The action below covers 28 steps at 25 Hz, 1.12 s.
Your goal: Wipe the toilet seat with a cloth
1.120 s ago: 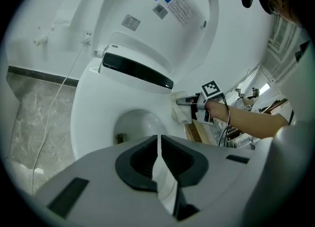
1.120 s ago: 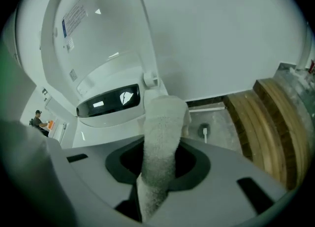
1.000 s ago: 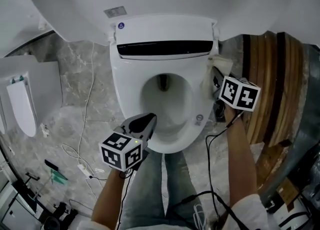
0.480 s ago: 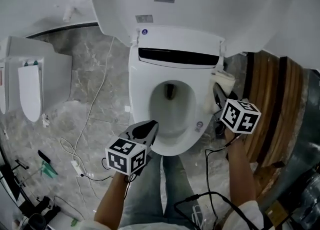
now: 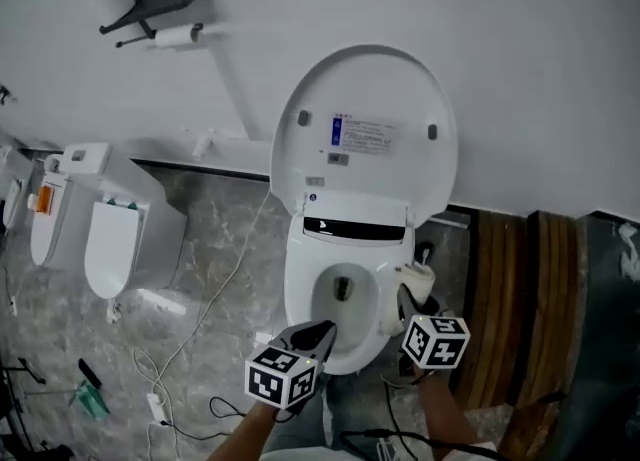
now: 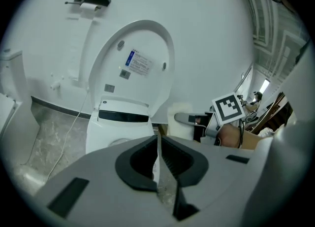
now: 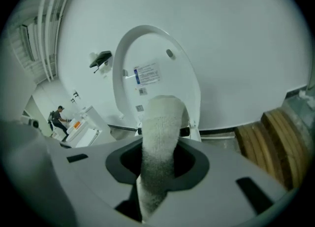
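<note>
A white wall (image 5: 520,69) backs the marbled floor (image 5: 200,249), where a toilet stands with its lid (image 5: 365,139) raised against that wall. Below the lid lies the toilet seat (image 5: 298,294), bare around the bowl. The left tool (image 5: 322,329) hovers over the seat's front rim, its jaws drawn nearly together with nothing between them. The right tool (image 5: 408,301) is at the seat's right side, clenched on the cloth (image 5: 416,277), a pale, fuzzy strip that sticks out past the jaws and clear of the seat.

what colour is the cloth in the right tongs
The cloth is off-white; clearest in the right gripper view.
</note>
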Available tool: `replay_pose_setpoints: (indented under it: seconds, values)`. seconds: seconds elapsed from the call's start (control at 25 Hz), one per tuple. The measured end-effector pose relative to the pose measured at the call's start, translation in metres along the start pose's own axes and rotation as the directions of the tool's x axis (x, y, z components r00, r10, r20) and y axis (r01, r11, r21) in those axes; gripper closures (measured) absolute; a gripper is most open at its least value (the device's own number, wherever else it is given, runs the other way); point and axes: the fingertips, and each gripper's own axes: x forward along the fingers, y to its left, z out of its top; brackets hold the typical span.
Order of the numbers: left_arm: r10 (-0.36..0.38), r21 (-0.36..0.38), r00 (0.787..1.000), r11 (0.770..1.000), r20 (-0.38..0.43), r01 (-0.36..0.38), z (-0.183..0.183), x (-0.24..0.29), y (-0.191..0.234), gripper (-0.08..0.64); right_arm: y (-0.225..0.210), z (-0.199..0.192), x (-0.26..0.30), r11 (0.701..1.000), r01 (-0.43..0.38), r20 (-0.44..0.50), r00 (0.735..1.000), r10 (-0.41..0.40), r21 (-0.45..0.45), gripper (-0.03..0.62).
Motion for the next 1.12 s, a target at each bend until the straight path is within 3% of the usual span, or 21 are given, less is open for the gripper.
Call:
replay_pose_setpoints:
  seconds: [0.12,0.52,0.76,1.12]
  values:
    - [0.011,0.003,1.000,1.000,0.010,-0.011,0.009,-0.029,-0.027,0.523,0.029,0.003,-0.041,0.999,-0.006,0.024,1.000,0.007,-0.045,0.497]
    - [0.056,0.078,0.995,0.995,0.082,-0.062,0.045,-0.080,-0.076,0.523,0.082,0.032,-0.144,0.996,-0.089,0.106,0.990,0.090,-0.008,0.497]
    - [0.077,0.111,0.986,0.989,0.150,-0.094,0.071,-0.092,-0.086,0.523,0.098,0.025,-0.157,0.994,-0.105,0.099,0.990,0.105,0.000,0.497]
    - [0.069,0.112,0.989,0.990,0.133,-0.084,0.067,-0.091,-0.090,0.523,0.108,0.025,-0.166,0.996,-0.090,0.103,0.991,0.088,0.010,0.498]
